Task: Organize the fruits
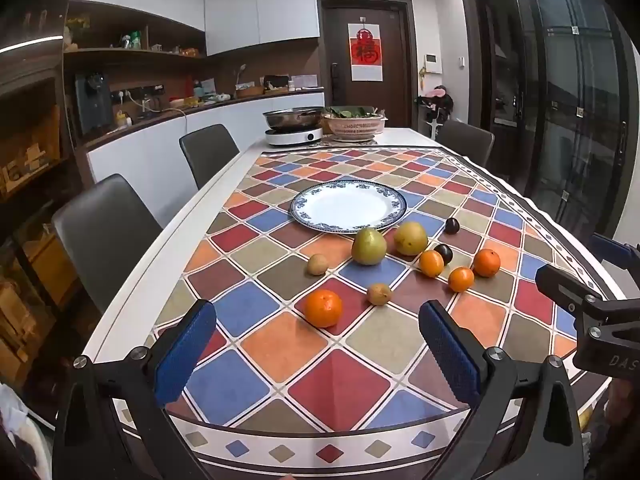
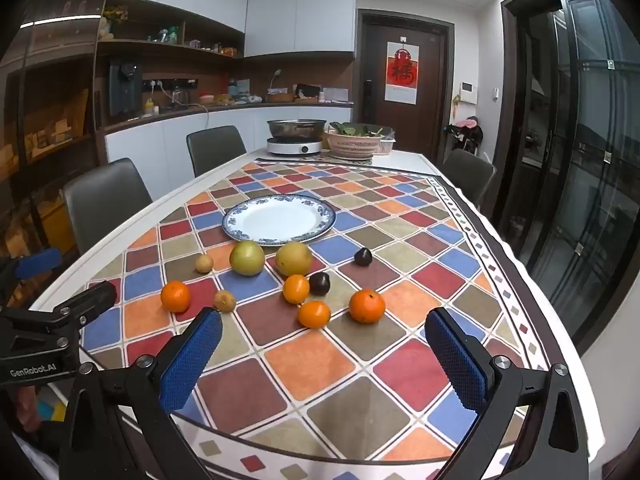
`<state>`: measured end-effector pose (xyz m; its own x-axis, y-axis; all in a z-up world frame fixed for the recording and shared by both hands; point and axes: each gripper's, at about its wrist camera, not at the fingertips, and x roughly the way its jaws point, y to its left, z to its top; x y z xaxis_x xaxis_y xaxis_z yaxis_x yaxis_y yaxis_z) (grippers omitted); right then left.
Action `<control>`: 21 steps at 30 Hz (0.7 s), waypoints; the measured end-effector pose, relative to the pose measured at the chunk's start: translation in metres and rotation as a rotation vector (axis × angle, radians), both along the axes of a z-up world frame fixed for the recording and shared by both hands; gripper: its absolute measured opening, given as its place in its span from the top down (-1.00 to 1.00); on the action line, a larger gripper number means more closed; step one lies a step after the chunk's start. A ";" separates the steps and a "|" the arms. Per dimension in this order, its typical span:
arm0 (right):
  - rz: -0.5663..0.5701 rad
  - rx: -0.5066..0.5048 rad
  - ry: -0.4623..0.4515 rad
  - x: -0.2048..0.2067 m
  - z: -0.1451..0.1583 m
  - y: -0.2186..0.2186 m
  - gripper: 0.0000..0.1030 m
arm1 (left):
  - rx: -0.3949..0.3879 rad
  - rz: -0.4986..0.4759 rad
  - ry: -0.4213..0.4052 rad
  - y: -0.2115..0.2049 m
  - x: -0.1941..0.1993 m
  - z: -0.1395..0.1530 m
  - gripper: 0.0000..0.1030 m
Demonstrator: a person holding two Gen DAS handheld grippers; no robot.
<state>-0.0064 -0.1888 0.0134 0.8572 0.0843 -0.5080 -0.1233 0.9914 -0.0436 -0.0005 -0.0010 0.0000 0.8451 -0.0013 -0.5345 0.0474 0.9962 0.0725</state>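
Note:
A white plate with a blue rim stands bare on the checked tablecloth. In front of it lie loose fruits: two yellow-green pears, several oranges, two small brown fruits and two dark plums. My left gripper is open and empty above the near table edge, just short of the nearest orange. My right gripper is open and empty, just short of the oranges.
An induction cooker with a steel pan and a basket of greens stand at the table's far end. Grey chairs line the left side and one stands at the far right.

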 end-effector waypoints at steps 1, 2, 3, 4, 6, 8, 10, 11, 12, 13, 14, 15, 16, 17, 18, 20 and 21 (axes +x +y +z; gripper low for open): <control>0.000 -0.002 0.005 0.000 0.000 0.000 -0.99 | 0.001 0.002 -0.002 -0.001 0.000 0.000 -1.00; 0.000 -0.003 0.002 0.001 0.000 0.000 -0.99 | 0.002 0.003 -0.004 -0.001 -0.001 0.000 -1.00; 0.000 -0.003 0.003 0.001 0.000 0.001 -0.99 | -0.008 -0.005 0.007 0.001 0.001 0.000 -1.00; 0.000 -0.002 0.002 0.001 0.000 0.001 -0.99 | -0.007 -0.006 0.006 0.001 0.001 0.000 -1.00; -0.001 -0.001 0.001 0.000 0.000 0.000 -0.99 | -0.008 -0.007 0.004 0.001 0.002 -0.001 -1.00; -0.002 0.000 -0.001 0.000 0.000 0.000 -0.99 | -0.007 -0.004 -0.004 0.001 0.002 -0.001 -1.00; 0.000 -0.006 0.004 0.002 -0.001 0.002 -0.99 | -0.006 -0.003 -0.006 0.002 0.000 0.000 -1.00; 0.001 -0.004 0.005 0.002 -0.001 0.002 -0.99 | -0.004 -0.003 -0.007 0.002 0.001 0.000 -1.00; 0.001 -0.003 0.005 0.002 -0.001 0.001 -0.99 | -0.003 -0.003 -0.006 0.002 0.001 -0.001 -1.00; 0.000 -0.002 0.006 0.002 -0.001 0.001 -0.99 | -0.002 -0.004 -0.005 0.002 0.002 -0.001 -1.00; -0.001 -0.002 0.007 0.002 -0.001 0.001 -0.99 | -0.002 -0.005 -0.005 0.001 0.002 -0.002 -1.00; -0.002 -0.001 0.007 0.002 -0.001 0.000 -0.99 | -0.004 -0.004 -0.006 0.000 0.000 0.000 -1.00; -0.001 -0.002 0.005 0.002 -0.001 0.000 -0.99 | -0.008 -0.007 -0.006 0.001 -0.002 0.001 -1.00; 0.000 -0.006 0.004 0.001 0.000 0.001 -0.99 | -0.009 -0.008 -0.007 0.000 -0.003 0.001 -1.00; 0.001 -0.005 0.003 0.000 0.000 0.001 -0.99 | -0.009 -0.008 -0.008 0.000 -0.003 0.001 -1.00; 0.000 -0.005 0.004 0.000 0.000 0.001 -0.99 | -0.008 -0.007 -0.010 0.000 -0.004 0.002 -1.00; -0.001 -0.005 0.003 0.000 0.000 0.001 -0.99 | -0.009 -0.007 -0.011 0.000 -0.004 0.002 -1.00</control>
<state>-0.0063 -0.1882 0.0136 0.8555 0.0810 -0.5115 -0.1229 0.9912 -0.0485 -0.0044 -0.0011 0.0016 0.8510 -0.0119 -0.5251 0.0536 0.9965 0.0644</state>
